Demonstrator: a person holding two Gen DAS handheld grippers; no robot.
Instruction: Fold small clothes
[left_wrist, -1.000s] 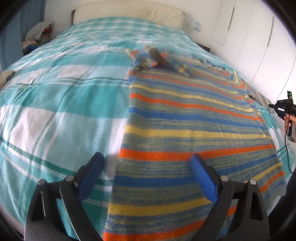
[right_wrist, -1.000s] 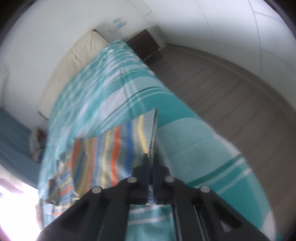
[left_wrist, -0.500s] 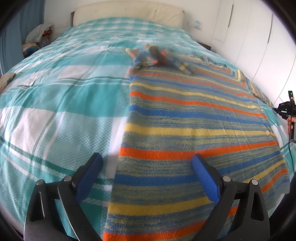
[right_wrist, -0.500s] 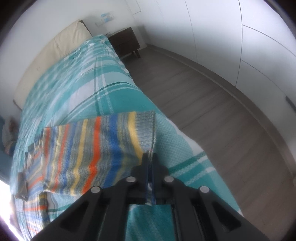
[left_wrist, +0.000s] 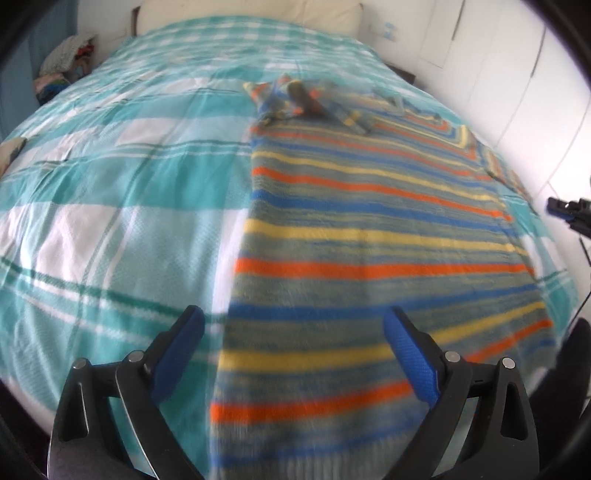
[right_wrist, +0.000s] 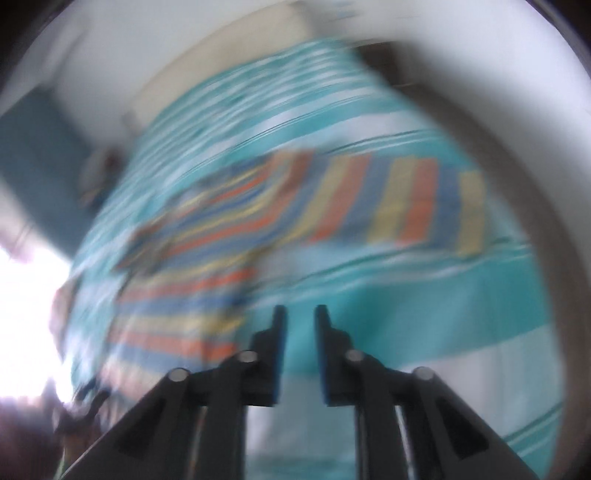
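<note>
The striped knit sweater (left_wrist: 369, 236) lies spread flat on the right half of the bed (left_wrist: 110, 206), its hem nearest the left wrist camera and its collar end at the far side. Near that far end a bunched, crumpled part, probably a sleeve, lies across the chest. The body shows no fold yet, so the task looks to be at its start: smoothing may be done, but sleeves and body are left to fold.

The left claw (left_wrist: 293, 354) hovers low over the near hem with its fingers spread wide, holding nothing; one blue pad sits over the bedspread, the other over the sweater. The right claw (right_wrist: 299, 354) has a narrow gap between its fingers and nothing visible in it; it points at bare bedspread just beside the sweater's edge. Its view is heavily smeared, so finer detail cannot be told.

The sweater is a soft, thick knit in orange, yellow, blue and grey-green bands with a ribbed hem, roughly rectangular as laid. The bedspread is a waffle-textured weave in teal and white plaid. A cream headboard (left_wrist: 251, 11) stands at the far end.
</note>
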